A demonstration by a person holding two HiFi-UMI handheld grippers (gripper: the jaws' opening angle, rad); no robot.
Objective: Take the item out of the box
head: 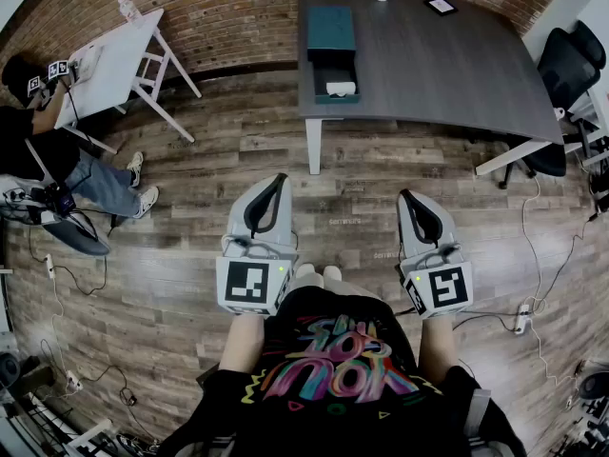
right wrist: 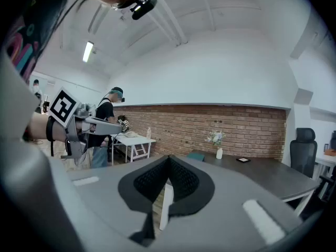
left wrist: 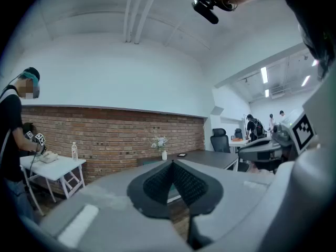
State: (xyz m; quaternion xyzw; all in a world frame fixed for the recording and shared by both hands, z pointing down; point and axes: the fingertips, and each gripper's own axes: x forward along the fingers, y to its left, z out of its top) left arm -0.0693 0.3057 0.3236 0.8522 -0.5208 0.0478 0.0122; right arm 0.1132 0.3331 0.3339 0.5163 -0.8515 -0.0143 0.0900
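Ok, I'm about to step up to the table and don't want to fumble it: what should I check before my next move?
1. In view, the teal box on the dark table: ok.
2. Open, with the white item showing inside: ok.
3. Nothing in the left gripper: ok.
4. Nothing in the right gripper: ok.
5. A gripper open for the grasp: not ok, both are shut.
6. Within reach of the box: not ok, wood floor lies between.
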